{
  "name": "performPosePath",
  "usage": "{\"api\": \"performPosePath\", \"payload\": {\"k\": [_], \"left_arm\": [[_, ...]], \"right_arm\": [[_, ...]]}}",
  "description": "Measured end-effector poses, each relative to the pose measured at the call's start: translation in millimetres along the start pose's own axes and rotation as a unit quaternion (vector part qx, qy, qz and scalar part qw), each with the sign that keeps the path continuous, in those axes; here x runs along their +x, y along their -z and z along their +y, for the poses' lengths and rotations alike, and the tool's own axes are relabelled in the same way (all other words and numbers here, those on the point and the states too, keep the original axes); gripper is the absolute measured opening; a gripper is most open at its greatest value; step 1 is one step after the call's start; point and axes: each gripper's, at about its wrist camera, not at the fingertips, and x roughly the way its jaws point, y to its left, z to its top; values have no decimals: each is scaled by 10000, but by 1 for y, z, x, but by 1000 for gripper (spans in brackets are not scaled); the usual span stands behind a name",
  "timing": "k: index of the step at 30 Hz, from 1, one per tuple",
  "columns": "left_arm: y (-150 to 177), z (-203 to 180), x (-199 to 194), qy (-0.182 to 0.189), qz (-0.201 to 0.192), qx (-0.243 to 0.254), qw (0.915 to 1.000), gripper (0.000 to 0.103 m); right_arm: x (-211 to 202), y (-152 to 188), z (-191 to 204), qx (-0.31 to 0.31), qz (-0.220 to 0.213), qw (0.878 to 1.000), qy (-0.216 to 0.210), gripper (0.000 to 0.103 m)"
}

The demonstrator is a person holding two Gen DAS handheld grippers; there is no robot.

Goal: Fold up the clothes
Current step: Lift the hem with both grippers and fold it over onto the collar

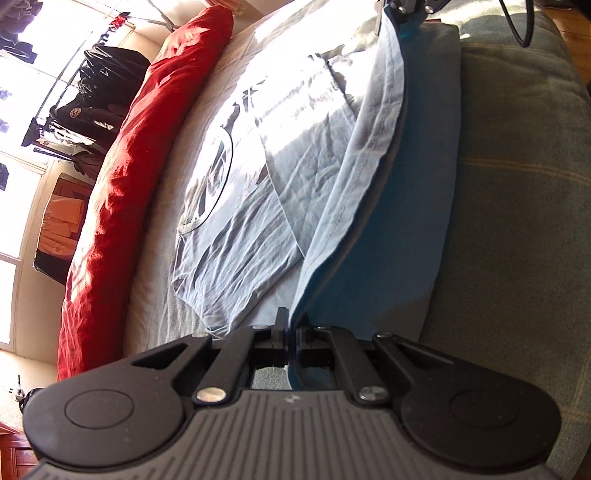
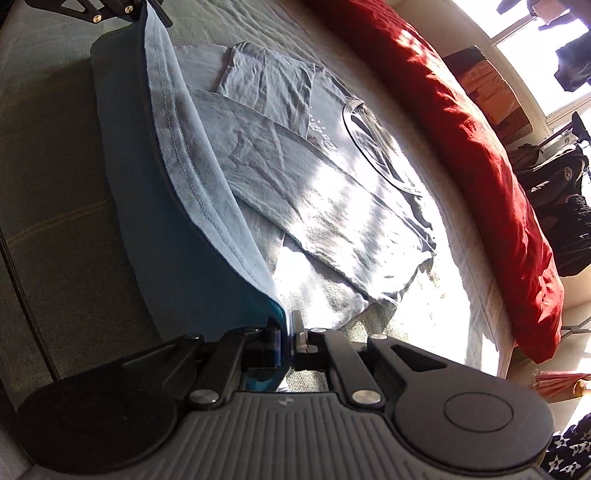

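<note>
A light blue T-shirt (image 1: 266, 155) with a dark round print lies on the bed, its sleeves folded inward; it also shows in the right wrist view (image 2: 325, 184). Its bottom hem (image 1: 369, 147) is lifted off the bed as a taut edge between both grippers. My left gripper (image 1: 290, 332) is shut on one hem corner. My right gripper (image 2: 286, 332) is shut on the other hem corner. Each gripper appears at the top of the other's view, the right gripper (image 1: 410, 9) and the left gripper (image 2: 136, 11).
A red duvet (image 1: 122, 177) lies bunched along the far side of the bed, seen also from the right wrist (image 2: 480, 147). The grey-green bedspread (image 1: 517, 184) stretches under the shirt. Dark clothes hang by bright windows (image 1: 92, 96) beyond the bed.
</note>
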Motion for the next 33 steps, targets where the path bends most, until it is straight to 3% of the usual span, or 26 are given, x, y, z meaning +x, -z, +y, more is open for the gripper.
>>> {"api": "performPosePath", "payload": {"k": [33], "left_arm": [[-19,107,142,-678,-159,-222,9973,3]], "right_arm": [[122,-59,-126,84,-205,9963,829,5]]}}
